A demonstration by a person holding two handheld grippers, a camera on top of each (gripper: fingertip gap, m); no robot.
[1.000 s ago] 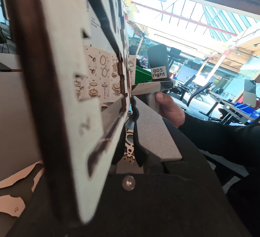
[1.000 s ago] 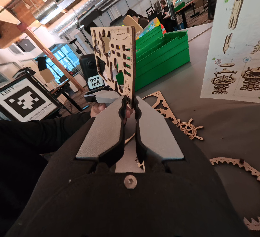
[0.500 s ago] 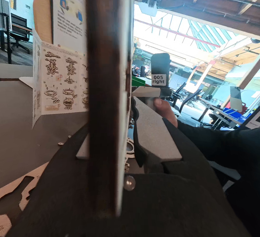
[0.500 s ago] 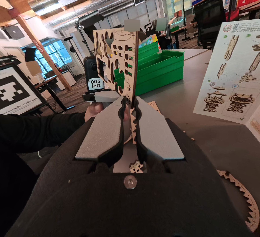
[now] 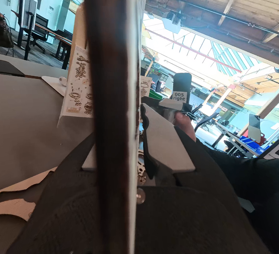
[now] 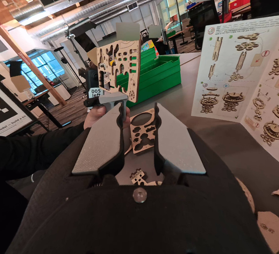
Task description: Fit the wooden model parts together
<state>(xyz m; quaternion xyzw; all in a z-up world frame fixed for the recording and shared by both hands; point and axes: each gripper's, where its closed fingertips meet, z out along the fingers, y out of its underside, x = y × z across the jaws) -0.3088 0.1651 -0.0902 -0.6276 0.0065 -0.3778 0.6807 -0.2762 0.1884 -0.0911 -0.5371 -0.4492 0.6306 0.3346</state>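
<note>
Above the desk point(image 6: 188, 111), the left gripper point(image 6: 120, 99) is clamping a punched-out wooden sheet point(image 6: 120, 69), edge-on and blurred in its own view; the right gripper point(image 6: 138, 120) is gaping, holding nothing.

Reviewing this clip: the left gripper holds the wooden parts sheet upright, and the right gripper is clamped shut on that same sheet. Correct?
Not quite. The right gripper is open and holds nothing, as the right wrist view shows; its fingers are spread above the table. The left gripper does hold the wooden parts sheet upright.
</note>
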